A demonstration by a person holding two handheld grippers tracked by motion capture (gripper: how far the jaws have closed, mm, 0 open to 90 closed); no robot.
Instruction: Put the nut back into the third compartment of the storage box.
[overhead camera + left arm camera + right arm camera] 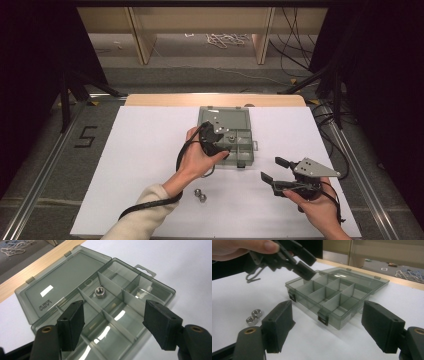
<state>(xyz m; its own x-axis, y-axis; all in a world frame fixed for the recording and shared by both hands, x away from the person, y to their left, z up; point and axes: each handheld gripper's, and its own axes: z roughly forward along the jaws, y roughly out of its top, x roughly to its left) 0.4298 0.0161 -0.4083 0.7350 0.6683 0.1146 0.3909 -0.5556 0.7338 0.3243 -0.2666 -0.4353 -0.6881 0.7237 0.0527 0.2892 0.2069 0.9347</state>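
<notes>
Where the white table (140, 165) meets its far side, a strip of bare wood runs along the edge, and the near and left parts of the sheet lie open with wide room around them. Just beyond the middle sits the grey compartment box (242, 150), its hinged lid (225, 118) folded flat toward the far edge; in the right gripper view its two dark latches face the near side. Thin walls divide the tray into small cells. The left gripper (223, 141) hangs over the near left part of the box, its jaws standing wide apart with nothing between them, tilted down into the cells. The right gripper (272, 169) rests low, well to the right of the box and clear of its corner, jaws likewise spread and empty, pointing left toward the box. One nut (100, 292) lies on the floor of a cell next to the lid hinge, apart from the dividers. Two loose nuts (200, 194) lie touching each other on the sheet near the left forearm, well short of the box's near edge.
</notes>
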